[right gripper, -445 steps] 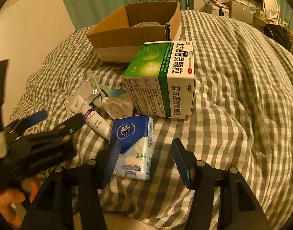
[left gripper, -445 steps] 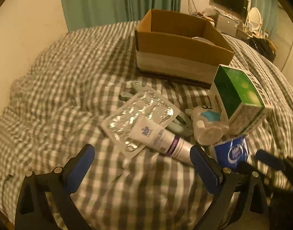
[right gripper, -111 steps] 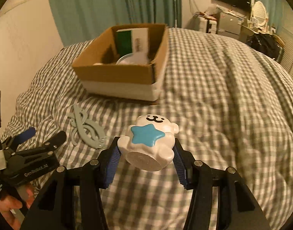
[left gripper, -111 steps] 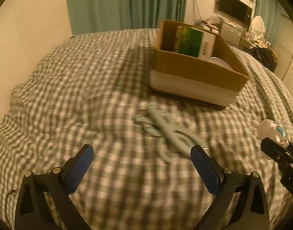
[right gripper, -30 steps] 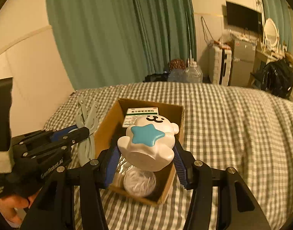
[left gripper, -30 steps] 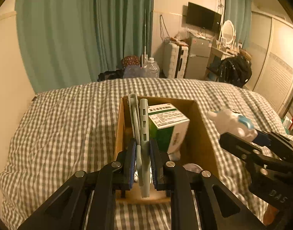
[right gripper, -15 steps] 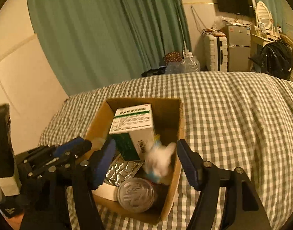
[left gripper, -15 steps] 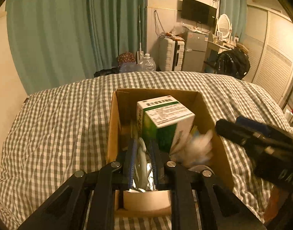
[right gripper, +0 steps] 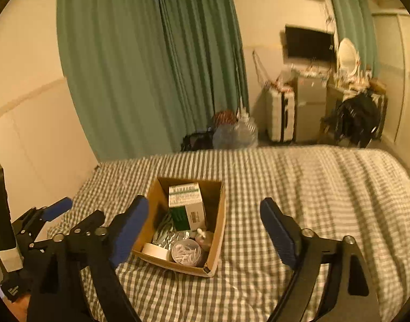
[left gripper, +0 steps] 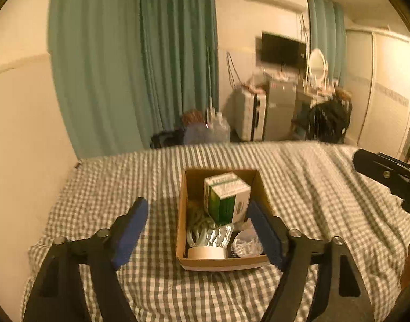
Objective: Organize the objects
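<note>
Both hand-held grippers, left [left gripper: 199, 234] and right [right gripper: 209, 228], gape empty above the filled cardboard box [left gripper: 182, 230].

Dim amber light, fisheye-warped edges

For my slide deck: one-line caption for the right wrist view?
Open right gripper above a filled cardboard box on a checked bed.

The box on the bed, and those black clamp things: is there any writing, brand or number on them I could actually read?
Nothing reads clearly.
Green-and-white carton in the cardboard box: dark print on its top panel, too blurred to read.
Left gripper handle, seen in the right wrist view: small pale lettering at the lower left, too small to read.
Foil blister pack and round tub: no print visible.
Right gripper: no print.
</note>
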A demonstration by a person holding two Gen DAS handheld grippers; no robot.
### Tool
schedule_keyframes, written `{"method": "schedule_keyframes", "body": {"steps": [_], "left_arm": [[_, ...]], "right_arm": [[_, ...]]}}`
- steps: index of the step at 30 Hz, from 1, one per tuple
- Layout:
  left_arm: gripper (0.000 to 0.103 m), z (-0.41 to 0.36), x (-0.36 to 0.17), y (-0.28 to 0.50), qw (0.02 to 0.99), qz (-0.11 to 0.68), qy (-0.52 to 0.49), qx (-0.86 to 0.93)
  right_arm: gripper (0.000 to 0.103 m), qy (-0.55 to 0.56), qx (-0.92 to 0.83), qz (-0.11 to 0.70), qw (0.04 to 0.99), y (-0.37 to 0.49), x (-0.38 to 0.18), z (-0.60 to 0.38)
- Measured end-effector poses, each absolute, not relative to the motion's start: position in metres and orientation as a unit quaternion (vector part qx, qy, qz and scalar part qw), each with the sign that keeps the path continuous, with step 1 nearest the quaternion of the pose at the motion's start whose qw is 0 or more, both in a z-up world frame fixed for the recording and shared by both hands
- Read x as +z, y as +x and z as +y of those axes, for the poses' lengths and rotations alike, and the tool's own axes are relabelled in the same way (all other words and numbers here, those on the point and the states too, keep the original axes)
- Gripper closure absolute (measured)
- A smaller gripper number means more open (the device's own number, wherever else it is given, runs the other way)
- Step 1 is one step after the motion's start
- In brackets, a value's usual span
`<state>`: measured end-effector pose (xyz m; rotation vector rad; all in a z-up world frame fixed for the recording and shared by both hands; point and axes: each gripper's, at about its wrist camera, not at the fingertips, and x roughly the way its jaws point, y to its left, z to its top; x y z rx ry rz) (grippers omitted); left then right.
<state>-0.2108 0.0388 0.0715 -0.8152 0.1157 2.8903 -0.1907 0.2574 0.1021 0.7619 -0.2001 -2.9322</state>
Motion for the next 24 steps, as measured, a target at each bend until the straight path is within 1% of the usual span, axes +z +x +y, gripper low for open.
{"method": "schedule_keyframes", "body": {"steps": [1, 3, 5, 7, 11, 16, 21, 24], "left_arm": [[0.014, 0.038, 0.078, -0.202, 0.067, 0.035, -0.264, 0.962], [0.01, 0.033, 0.092, -0.182, 0.063, 0.026, -0.246, 0.967], [0.008, 0.028, 0.104, -0.164, 0.059, 0.02, -0.228, 0.972], [0.0, 0.026, 0.113, -0.145, 0.055, 0.017, -0.209, 0.976], [0.0, 0.021, 0.125, -0.107, 0.049, 0.024, -0.175, 0.983], [0.0, 0.02, 0.122, -0.079, 0.032, 0.022, -0.152, 0.988], [0.0, 0.011, 0.094, -0.072, 0.03, -0.011, -0.177, 0.984], [0.0, 0.008, 0.074, -0.075, 0.024, -0.014, -0.187, 0.982]], "right_arm": [[0.01, 0.241, -0.967, -0.066, 0.05, -0.178, 0.112, 0.259], [0.008, 0.224, -0.972, -0.062, 0.047, -0.156, 0.126, 0.261], [0.003, 0.205, -0.977, -0.051, 0.038, -0.131, 0.14, 0.262], [0.0, 0.187, -0.981, -0.044, 0.031, -0.11, 0.149, 0.264], [0.0, 0.166, -0.985, -0.034, 0.032, -0.076, 0.157, 0.267], [0.0, 0.154, -0.988, -0.023, 0.022, -0.051, 0.145, 0.269], [0.0, 0.153, -0.988, -0.001, 0.0, -0.049, 0.115, 0.268], [0.0, 0.147, -0.989, 0.014, -0.008, -0.056, 0.091, 0.265]]}}
